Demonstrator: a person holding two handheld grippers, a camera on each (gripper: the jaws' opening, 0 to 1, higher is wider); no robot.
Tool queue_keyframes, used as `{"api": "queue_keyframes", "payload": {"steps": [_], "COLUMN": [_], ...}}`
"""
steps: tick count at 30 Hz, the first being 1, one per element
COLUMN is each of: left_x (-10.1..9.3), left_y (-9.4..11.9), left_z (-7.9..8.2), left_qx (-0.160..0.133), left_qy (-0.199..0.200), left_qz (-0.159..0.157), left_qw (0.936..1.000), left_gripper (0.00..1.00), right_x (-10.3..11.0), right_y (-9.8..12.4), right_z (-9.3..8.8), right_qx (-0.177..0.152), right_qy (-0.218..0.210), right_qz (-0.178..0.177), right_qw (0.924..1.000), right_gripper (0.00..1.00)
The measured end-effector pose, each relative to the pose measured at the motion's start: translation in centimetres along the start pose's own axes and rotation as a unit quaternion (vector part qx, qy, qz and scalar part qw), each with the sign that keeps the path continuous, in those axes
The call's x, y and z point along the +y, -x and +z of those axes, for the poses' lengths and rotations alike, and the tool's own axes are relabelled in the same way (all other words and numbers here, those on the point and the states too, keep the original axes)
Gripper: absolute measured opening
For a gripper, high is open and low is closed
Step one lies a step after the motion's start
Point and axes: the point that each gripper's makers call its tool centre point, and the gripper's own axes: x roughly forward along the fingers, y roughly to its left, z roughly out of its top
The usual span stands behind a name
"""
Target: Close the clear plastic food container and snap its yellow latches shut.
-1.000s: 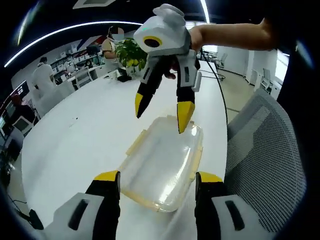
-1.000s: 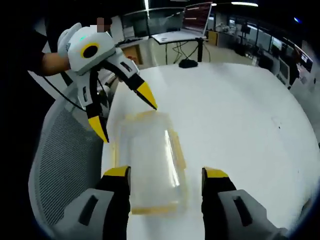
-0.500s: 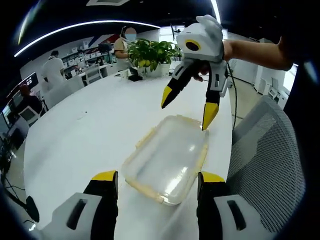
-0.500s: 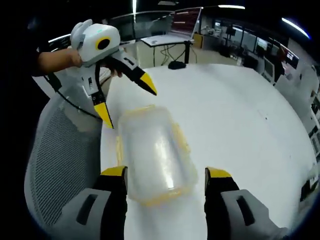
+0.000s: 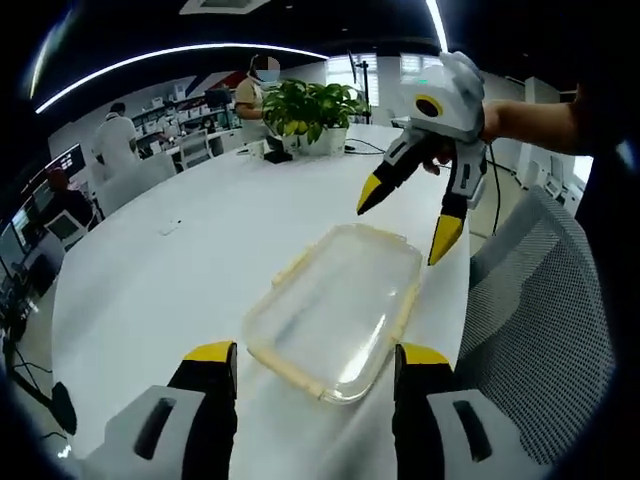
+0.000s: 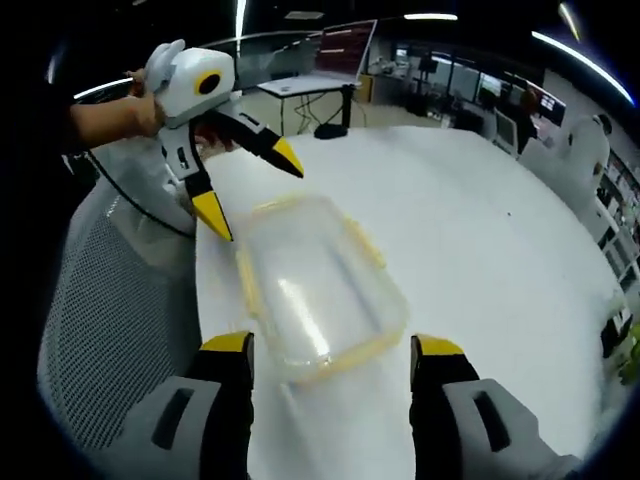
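On the white table (image 5: 180, 260) sits the lidded container (image 5: 338, 308), both grippers, left (image 5: 312, 358) and right (image 6: 325, 348), wide open, gripping nothing, hovering at opposite ends.

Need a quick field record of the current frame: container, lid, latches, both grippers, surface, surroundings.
container: clear plastic food container lying flat on the white table, near the edge by a mesh chair
lid: on top of the box
latches: yellow latches along the sides; whether snapped shut cannot be told
left gripper: open, above the container's end, not touching it
right gripper: open, above the opposite end, not touching
surroundings: potted plant at the table's far side
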Motion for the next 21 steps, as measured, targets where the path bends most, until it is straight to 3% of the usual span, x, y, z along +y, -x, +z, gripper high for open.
{"api": "queue_keyframes", "payload": {"steps": [9,21], "left_x": [0.0,-0.4], "left_y": [-0.4,-0.9], "left_z": [-1.0,-1.9], "left_qx": [0.007,0.006], "left_qy": [-0.002,0.019], "left_qz": [0.013,0.006], "left_qw": [0.9999,0.9998], "left_gripper": [0.54,0.47], "right_x": [0.5,0.7], "right_y": [-0.8,-1.7], "right_z": [-0.6,-1.2], "right_qx": [-0.026,-0.036], "right_qy": [-0.022,-0.046], "right_qz": [-0.026,-0.042], "right_qw": [0.9991,0.9974], "right_gripper": [0.57,0.5]}}
